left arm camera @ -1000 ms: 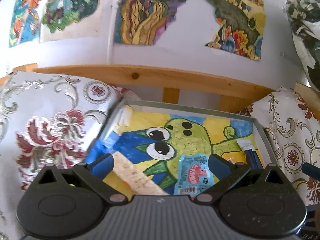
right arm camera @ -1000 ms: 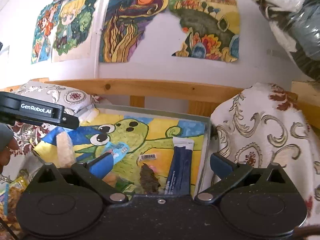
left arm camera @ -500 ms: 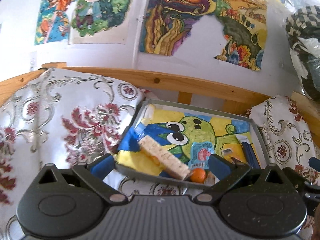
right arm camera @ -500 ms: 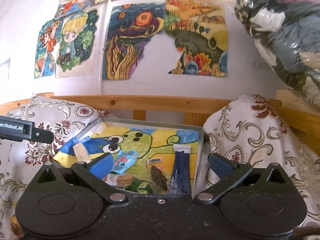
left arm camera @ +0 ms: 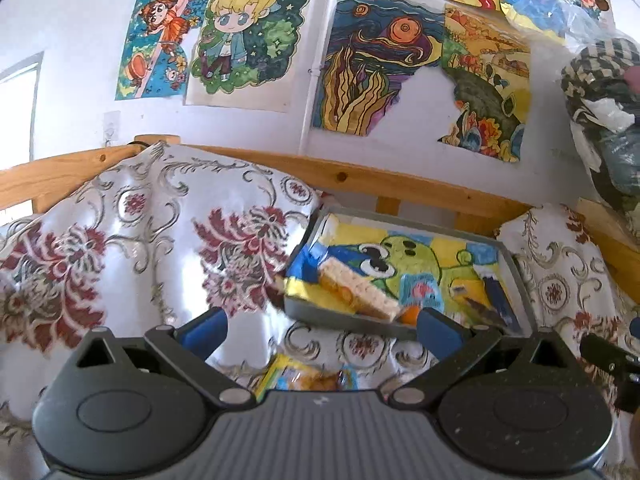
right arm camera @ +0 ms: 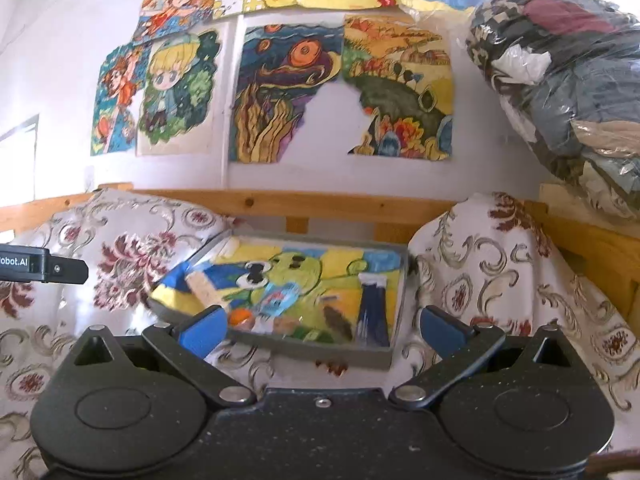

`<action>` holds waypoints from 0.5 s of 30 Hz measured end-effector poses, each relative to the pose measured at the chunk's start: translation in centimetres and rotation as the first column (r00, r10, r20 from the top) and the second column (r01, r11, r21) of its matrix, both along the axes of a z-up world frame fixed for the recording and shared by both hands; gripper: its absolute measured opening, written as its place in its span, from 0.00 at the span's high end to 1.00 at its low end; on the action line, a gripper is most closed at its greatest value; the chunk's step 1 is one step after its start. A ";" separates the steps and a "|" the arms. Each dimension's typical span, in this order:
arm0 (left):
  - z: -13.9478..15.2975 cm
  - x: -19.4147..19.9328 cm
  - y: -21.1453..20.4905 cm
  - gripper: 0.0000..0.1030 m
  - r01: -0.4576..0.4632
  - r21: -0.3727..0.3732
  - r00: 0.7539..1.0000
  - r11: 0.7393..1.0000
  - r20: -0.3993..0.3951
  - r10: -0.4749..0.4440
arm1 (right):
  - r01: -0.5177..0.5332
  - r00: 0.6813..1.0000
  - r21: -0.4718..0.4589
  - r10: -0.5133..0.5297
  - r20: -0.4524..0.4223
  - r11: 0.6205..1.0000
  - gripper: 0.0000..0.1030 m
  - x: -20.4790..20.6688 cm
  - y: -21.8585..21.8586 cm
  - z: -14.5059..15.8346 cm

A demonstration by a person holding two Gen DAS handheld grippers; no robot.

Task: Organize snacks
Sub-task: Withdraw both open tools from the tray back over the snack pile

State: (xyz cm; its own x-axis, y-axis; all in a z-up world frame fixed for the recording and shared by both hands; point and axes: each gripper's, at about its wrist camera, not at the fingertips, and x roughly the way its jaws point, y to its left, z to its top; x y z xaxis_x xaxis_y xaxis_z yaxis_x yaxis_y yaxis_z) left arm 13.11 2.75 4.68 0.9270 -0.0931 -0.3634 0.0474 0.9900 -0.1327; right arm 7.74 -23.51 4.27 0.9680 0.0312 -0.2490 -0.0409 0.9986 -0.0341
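A grey tray [left arm camera: 516, 268] [right arm camera: 316, 346] lined with a frog drawing lies on patterned cloth. In it are a pale wafer bar [left arm camera: 360, 288] [right arm camera: 204, 286], a light blue packet [left arm camera: 420, 292] [right arm camera: 278, 300], a small orange snack [left arm camera: 410, 314] [right arm camera: 239, 316], a dark brown piece [right arm camera: 338, 320] and a dark blue sachet [left arm camera: 496, 294] [right arm camera: 372, 308]. A yellow snack bag [left arm camera: 304, 376] lies on the cloth in front of the tray. My left gripper [left arm camera: 320, 330] hangs open and empty above that bag. My right gripper [right arm camera: 320, 328] is open and empty before the tray's near edge.
Floral cushions [left arm camera: 152, 240] [right arm camera: 500, 264] flank the tray, with a wooden rail [left arm camera: 400, 188] and a wall of drawings [right arm camera: 288, 92] behind. A plastic-wrapped bundle of clothes [right arm camera: 568, 80] sits high on the right. The left gripper's body [right arm camera: 40, 268] shows at the right view's left edge.
Both grippers have pulled back from the tray, which now looks smaller and farther. The yellow snack bag has come into the left wrist view. Both stay open.
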 end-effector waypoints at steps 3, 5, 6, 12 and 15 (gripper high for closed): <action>-0.9 -1.2 0.6 0.00 -0.001 0.016 1.000 1.000 -0.011 0.001 | -0.011 0.999 -0.022 0.010 -0.034 1.000 0.01 -0.8 0.9 -0.3; -1.6 -1.9 1.1 0.00 -0.009 0.023 1.000 1.000 -0.026 0.010 | -0.019 0.998 -0.044 0.017 -0.056 0.999 0.01 -1.2 1.7 -0.5; -1.9 -2.2 1.4 0.00 -0.017 0.023 0.999 1.000 -0.037 0.018 | -0.030 0.998 -0.052 0.027 -0.062 0.998 0.01 -1.5 2.1 -0.7; -3.9 -3.5 3.1 0.00 -0.065 0.019 0.993 0.998 -0.099 0.067 | -0.092 0.989 -0.068 0.083 -0.123 0.993 0.01 -2.7 4.2 -1.9; -4.5 -3.7 3.6 0.00 -0.075 0.021 0.989 0.997 -0.122 0.077 | -0.130 0.981 -0.068 0.118 -0.154 0.989 0.01 -3.1 5.1 -2.3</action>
State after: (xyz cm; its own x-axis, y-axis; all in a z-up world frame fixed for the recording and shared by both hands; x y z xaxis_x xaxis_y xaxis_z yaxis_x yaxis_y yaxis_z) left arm 9.43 6.35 0.22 0.8794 -0.0167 -0.4758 -0.0441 0.9922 -0.1163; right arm 4.64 -18.39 1.92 0.9095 0.1235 -0.3968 -0.1746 0.9801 -0.0950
